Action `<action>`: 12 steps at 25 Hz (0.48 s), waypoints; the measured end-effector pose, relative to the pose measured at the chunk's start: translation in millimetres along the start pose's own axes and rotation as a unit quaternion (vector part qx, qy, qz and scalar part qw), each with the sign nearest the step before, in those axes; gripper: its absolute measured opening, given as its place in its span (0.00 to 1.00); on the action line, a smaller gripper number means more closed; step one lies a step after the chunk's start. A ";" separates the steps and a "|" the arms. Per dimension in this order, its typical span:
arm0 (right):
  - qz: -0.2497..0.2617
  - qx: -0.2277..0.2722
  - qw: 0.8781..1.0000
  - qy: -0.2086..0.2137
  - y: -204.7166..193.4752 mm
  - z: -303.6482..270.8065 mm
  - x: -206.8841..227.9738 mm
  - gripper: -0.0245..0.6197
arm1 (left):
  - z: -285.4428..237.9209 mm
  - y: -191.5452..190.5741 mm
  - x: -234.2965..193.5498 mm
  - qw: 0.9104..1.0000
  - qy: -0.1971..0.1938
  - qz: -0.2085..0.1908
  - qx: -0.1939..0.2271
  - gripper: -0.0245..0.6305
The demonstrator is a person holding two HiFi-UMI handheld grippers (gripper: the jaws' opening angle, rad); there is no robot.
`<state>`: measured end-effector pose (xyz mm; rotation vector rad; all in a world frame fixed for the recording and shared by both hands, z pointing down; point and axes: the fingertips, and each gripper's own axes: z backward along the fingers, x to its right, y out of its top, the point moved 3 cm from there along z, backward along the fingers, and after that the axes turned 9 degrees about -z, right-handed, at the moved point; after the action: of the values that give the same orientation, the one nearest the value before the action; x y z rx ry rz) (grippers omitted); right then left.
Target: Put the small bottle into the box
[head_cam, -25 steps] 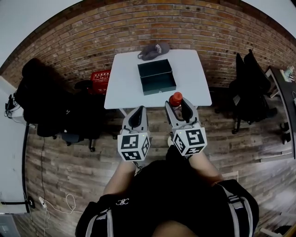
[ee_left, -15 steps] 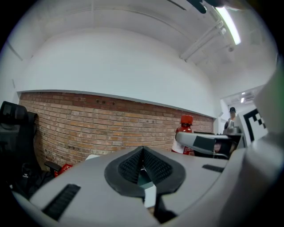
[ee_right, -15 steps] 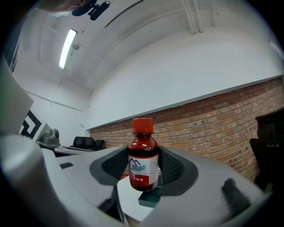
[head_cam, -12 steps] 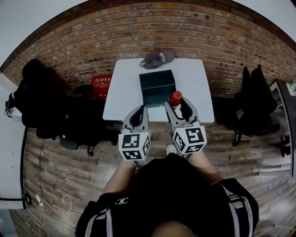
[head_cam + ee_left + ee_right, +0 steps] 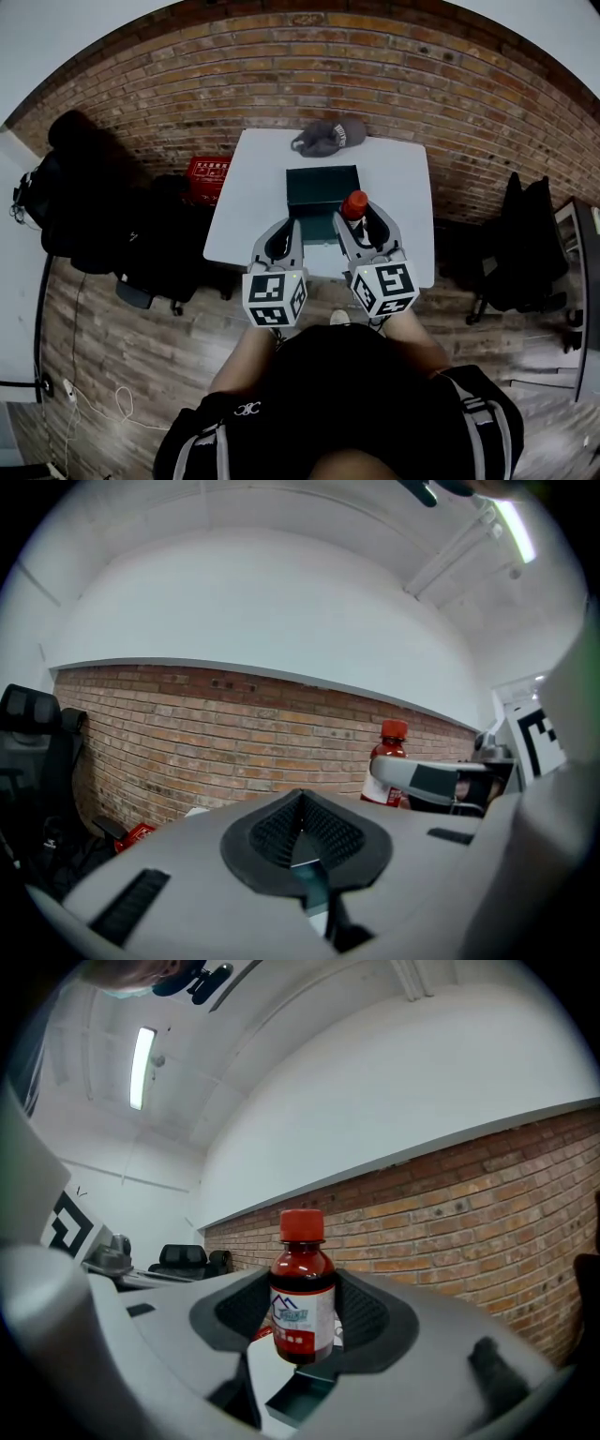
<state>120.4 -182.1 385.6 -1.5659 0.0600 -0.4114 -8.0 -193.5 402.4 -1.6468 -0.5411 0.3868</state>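
The small brown bottle with a red cap stands upright between the jaws of my right gripper, which is shut on it. In the right gripper view the bottle fills the middle of the gripper, with a corner of the dark green open box below. The box sits mid-table, its near part hidden behind the bottle. My left gripper hovers at the box's left near corner, shut and empty. From there the bottle shows to the right.
The white table stands against a brick wall. A grey cap lies at its far edge. A red crate and black chairs are to the left, another black chair to the right.
The table and box have come nearer in the head view. Both grippers now reach over the table's near part, the bottle still held in the right one.
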 end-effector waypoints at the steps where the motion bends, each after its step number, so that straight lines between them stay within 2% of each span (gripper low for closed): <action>1: 0.001 -0.004 1.000 0.007 0.9 -7.7 5.8 0.39 | -9.5 0.7 -0.6 1.000 0.003 0.002 -0.002 0.06; 7: 0.002 -0.023 0.999 0.047 2.6 -50.0 42.5 0.39 | -63.7 7.1 -5.2 1.000 0.026 0.006 -0.013 0.06; 12: -0.006 -0.055 0.996 0.069 -14.8 -83.2 63.7 0.39 | -88.6 -5.2 -13.6 0.999 0.036 0.009 -0.040 0.06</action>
<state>152.0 -279.4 412.6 -1.6439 0.1832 -0.5334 28.0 -273.9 419.7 -1.7357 -0.4940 0.3214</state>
